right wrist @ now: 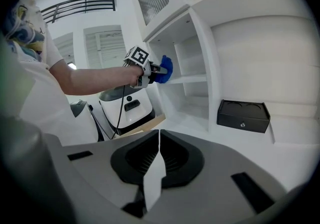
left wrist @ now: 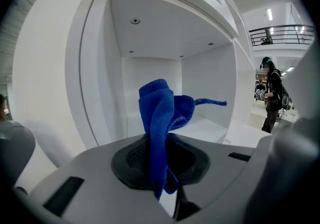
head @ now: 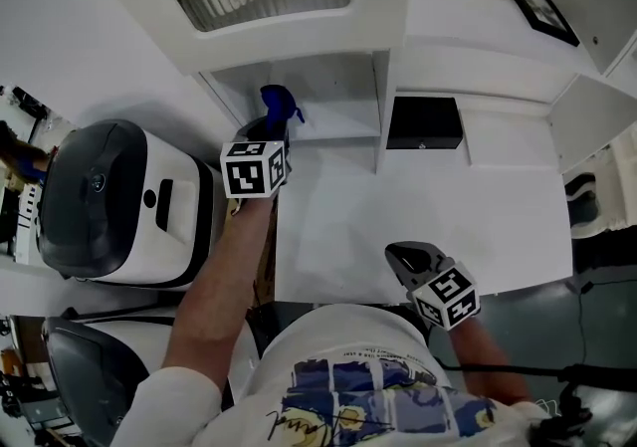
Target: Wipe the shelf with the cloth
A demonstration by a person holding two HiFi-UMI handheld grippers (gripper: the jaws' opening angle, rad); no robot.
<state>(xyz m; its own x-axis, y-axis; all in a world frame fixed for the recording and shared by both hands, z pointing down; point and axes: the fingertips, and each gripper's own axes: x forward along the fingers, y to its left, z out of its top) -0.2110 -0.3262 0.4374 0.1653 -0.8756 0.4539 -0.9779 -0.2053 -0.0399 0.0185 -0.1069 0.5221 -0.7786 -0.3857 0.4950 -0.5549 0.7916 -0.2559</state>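
Note:
A blue cloth [head: 280, 102] [left wrist: 160, 113] hangs bunched and upright from my left gripper [head: 271, 126] [left wrist: 162, 160], which is shut on it. The cloth is held at the mouth of the white shelf cubby [head: 338, 126] [left wrist: 205, 128], just above the shelf board; I cannot tell if it touches. In the right gripper view the cloth [right wrist: 166, 70] shows at the cubby's [right wrist: 192, 79] left edge. My right gripper [head: 408, 258] [right wrist: 157, 153] is shut on nothing, hovering low by the front edge of the white counter [head: 428, 226].
A black box [head: 425, 122] [right wrist: 243, 115] sits in the cubby to the right, past a white divider. A white and black machine [head: 119, 201] [right wrist: 125, 106] stands to the left. A framed picture [head: 540, 9] lies on top. A person [left wrist: 272, 93] stands far off.

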